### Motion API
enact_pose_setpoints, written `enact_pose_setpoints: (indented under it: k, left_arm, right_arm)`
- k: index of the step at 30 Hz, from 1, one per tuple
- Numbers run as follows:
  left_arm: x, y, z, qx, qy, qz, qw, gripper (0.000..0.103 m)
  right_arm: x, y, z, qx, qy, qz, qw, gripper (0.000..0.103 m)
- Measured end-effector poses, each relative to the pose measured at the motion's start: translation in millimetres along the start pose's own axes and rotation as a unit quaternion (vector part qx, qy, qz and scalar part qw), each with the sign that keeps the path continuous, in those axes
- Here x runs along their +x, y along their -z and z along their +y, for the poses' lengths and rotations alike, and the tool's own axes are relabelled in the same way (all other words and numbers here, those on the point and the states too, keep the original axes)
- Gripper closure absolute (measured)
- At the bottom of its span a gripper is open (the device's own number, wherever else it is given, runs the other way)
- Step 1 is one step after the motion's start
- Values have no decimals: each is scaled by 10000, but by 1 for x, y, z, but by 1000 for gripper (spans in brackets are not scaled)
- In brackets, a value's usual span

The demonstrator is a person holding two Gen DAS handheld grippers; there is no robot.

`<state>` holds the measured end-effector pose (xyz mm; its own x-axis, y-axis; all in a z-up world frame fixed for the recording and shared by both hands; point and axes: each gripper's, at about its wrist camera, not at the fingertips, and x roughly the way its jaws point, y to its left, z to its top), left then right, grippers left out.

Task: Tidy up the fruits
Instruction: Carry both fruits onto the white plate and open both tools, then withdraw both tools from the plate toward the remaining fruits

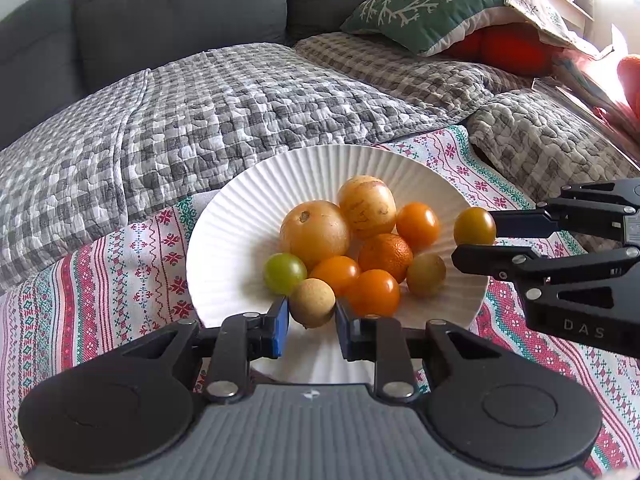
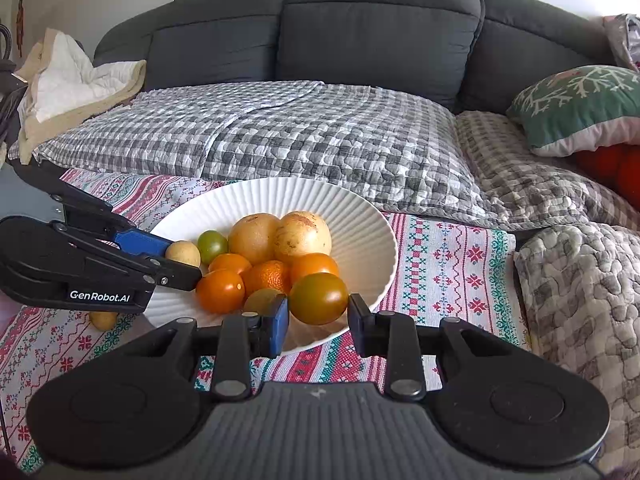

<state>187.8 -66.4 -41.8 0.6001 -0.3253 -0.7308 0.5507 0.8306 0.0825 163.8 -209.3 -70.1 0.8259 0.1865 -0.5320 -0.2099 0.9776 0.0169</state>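
Note:
A white ribbed plate (image 1: 224, 240) (image 2: 360, 216) on a patterned cloth holds two large yellow fruits (image 1: 314, 234), a mandarin (image 1: 385, 256), several orange tomatoes (image 1: 417, 226) and a green one (image 1: 284, 273). My left gripper (image 1: 312, 320) (image 2: 180, 258) is shut on a small tan round fruit (image 1: 312, 302) (image 2: 183, 254), over the plate's near rim. My right gripper (image 2: 319, 316) (image 1: 476, 236) is shut on a green-brown tomato (image 2: 318, 298) (image 1: 475, 226), held at the plate's edge beside the pile.
Another small tan fruit (image 2: 103, 320) lies on the cloth (image 2: 440, 256) left of the plate, under the left gripper. A grey checked quilt (image 2: 320, 132) and grey sofa (image 2: 380, 40) rise behind. A green cushion (image 2: 580, 108) sits at the right.

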Motion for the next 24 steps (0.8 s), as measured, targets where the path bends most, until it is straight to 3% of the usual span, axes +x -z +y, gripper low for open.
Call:
enact_pose_setpoints:
  k: [9, 16, 24]
  left_arm:
    - [0, 1, -1, 58, -18, -52, 10000, 86]
    - [-8, 1, 0, 88, -158, -158, 9997, 56]
    - [-24, 5, -4, 45, -121, -239, 9996, 44]
  right_arm:
    - [2, -2, 3, -67, 7, 19, 10000, 74]
    - [-7, -9, 3, -23, 22, -71, 10000, 67]
    - [-20, -11, 4, 0, 29, -126, 9999, 60]
